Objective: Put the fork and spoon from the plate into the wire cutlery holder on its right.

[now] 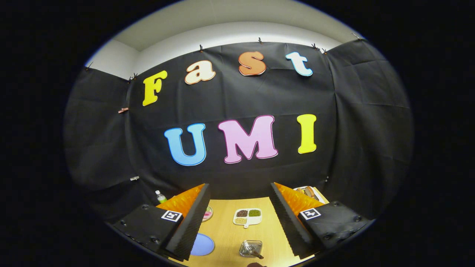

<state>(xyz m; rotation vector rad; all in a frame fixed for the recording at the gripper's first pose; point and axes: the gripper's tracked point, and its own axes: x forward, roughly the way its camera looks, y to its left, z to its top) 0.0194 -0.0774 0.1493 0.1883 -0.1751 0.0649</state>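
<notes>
Occlusions and cut-offs, gripper view

Left finger [187, 218] hides most of the blue plate [203, 244] and half the small dish [207, 213] behind it. Wire cutlery holder [251, 248] too small to tell what's inside. Right finger [287, 218] covers part of the tray [310, 191] at the far tabletop [228, 233] corner. Bottle [160, 197] only partly visible.

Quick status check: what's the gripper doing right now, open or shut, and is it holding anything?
Gripper: open, fingers spread wide and holding nothing, raised above the wooden table, with the wire cutlery holder between and below them.
</notes>
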